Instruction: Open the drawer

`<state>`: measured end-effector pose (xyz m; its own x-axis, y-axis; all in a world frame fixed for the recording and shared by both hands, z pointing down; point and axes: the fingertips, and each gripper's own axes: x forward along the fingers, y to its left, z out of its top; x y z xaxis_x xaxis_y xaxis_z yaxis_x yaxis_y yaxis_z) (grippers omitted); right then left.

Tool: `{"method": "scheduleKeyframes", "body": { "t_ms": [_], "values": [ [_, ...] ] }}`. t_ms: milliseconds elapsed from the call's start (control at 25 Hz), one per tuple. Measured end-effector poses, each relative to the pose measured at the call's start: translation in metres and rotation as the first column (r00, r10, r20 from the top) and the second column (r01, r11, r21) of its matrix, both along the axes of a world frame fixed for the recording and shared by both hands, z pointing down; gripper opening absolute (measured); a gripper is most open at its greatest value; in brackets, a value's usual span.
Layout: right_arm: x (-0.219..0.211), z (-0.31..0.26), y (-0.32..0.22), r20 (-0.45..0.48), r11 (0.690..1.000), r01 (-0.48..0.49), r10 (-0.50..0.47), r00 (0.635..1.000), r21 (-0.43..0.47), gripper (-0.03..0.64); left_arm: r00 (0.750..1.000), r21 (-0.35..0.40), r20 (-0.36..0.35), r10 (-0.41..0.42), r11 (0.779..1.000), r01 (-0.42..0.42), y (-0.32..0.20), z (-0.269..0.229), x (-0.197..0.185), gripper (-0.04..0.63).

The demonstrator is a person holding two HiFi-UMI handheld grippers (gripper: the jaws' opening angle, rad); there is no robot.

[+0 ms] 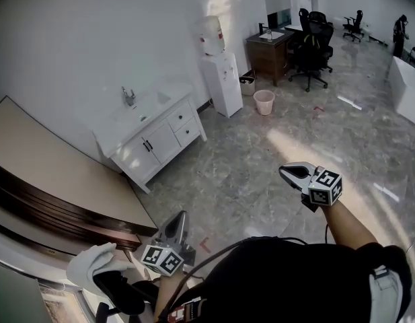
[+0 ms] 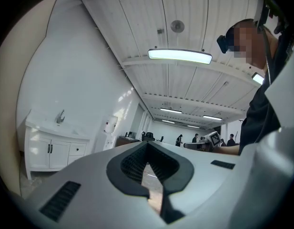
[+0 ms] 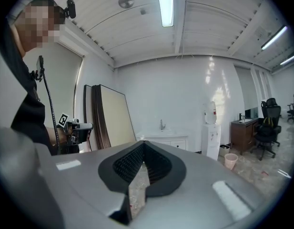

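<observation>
Left tool (image 1: 181, 215) and right tool (image 1: 286, 171) closed, empty, drawer (image 1: 182, 118) well ahead, untouched.

Light: bright; ceiling strip lamp (image 2: 180, 56) above me.
Glare: sunlit patch on floor (image 1: 298, 147).
Edges: my gripper views bulge, corners black.
Sharpness: distance possibly soft.

The leaning boards (image 1: 52, 173) run off the left edge. On the far white cabinet (image 1: 150, 147), the drawer (image 1: 180, 118) handles are too small to make out. In the left gripper view, distant people (image 2: 197, 138) are mere specks. The person's dark top (image 1: 274, 281) hides the near floor (image 1: 247, 160).
</observation>
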<state>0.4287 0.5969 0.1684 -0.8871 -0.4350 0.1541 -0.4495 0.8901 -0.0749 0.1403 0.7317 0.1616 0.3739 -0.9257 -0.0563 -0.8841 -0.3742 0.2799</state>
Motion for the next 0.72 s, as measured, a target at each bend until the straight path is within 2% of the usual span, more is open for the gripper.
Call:
{"method": "scheduleKeyframes", "body": {
  "t_ms": [280, 720],
  "values": [
    [-0.083, 0.003, -0.022, 0.013, 1.0, -0.003, 0.003, 1.0, -0.002, -0.006, 1.0, -0.005, 0.009, 0.013, 1.0, -0.013, -0.019, 0.001, -0.075, 0.0],
    [-0.181, 0.012, -0.064, 0.01, 0.995, 0.1, -0.1, 0.995, -0.011, -0.006, 0.996, -0.036, -0.023, -0.081, 0.996, 0.08, -0.028, 0.026, -0.155, 0.0]
  ]
}}
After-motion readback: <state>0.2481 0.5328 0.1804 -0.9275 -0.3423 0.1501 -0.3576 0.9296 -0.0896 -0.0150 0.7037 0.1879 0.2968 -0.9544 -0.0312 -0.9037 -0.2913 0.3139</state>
